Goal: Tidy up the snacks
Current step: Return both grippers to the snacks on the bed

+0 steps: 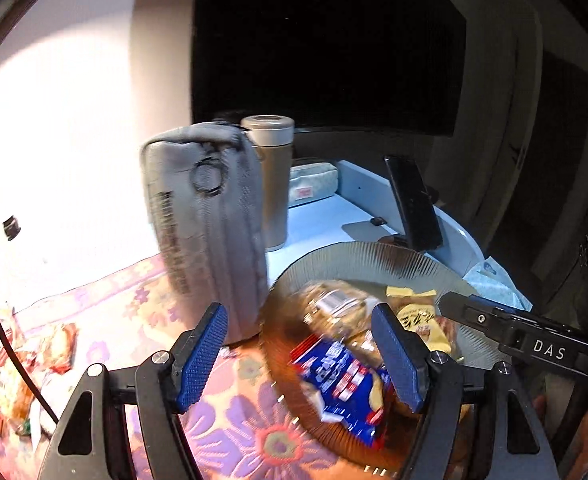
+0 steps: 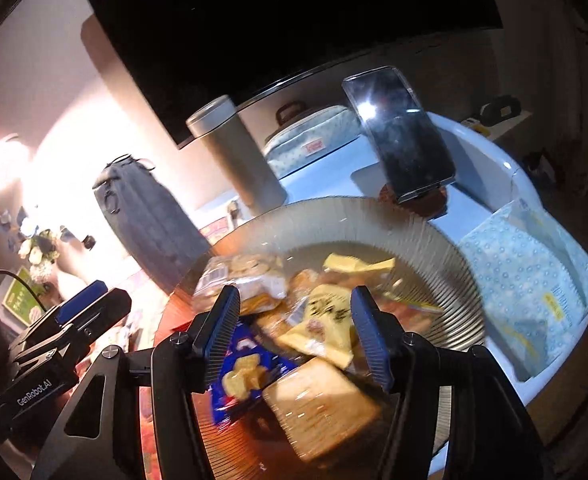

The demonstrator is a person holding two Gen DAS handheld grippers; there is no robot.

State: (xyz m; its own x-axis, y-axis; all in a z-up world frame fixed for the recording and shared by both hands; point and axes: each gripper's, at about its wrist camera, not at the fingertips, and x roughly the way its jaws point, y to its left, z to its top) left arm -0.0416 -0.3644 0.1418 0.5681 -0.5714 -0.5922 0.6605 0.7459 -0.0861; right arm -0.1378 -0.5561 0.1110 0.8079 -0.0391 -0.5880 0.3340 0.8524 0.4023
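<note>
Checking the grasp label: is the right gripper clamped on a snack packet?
No, the right gripper stands open above the ribbed plate.

Dark screen (image 1: 326, 44) against a pale wall (image 1: 66, 92), glaring light at left.

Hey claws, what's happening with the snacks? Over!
Both claws open, empty, over bowl. Snacks piled inside. Grey pouch beside bowl.

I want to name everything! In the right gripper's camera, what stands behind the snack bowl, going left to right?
Grey pouch → metal flask → dotted case → black phone → dotted blue packet.
</note>
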